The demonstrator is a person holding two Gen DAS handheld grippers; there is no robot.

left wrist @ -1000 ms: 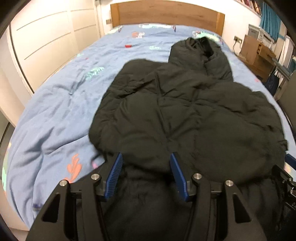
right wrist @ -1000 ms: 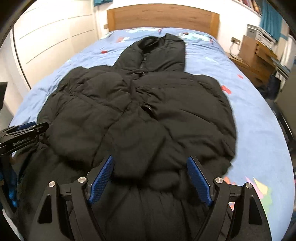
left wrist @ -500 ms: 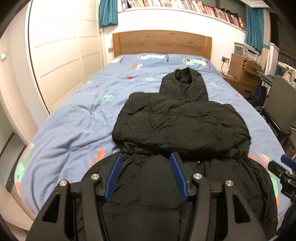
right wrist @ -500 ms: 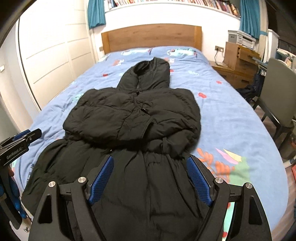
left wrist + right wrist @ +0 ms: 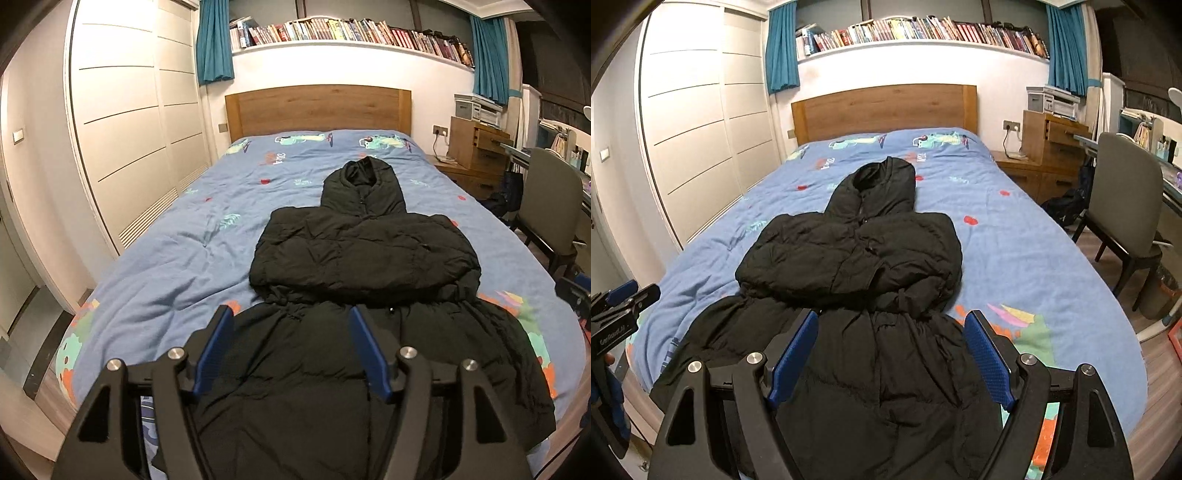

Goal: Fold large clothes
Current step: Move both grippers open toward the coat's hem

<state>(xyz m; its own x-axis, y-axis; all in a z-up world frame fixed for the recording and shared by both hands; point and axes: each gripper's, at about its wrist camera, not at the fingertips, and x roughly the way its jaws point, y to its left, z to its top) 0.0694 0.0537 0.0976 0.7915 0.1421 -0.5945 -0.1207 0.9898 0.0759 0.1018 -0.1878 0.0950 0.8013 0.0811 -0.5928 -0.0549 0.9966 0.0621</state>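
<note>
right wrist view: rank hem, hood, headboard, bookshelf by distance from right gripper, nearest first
1. Coat hem: under and between the open fingers of the right gripper.
2. Hood: mid-bed, slightly left of centre.
3. Headboard: far end of the bed.
4. Bookshelf: high on the wall above the headboard.

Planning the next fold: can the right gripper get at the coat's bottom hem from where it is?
Probably yes. The right gripper is open above the black coat, whose lower part lies just below it with nothing between.

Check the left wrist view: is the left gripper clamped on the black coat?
No, the left gripper stands open above the black coat, its blue pads spread apart with nothing pinched between them.
</note>
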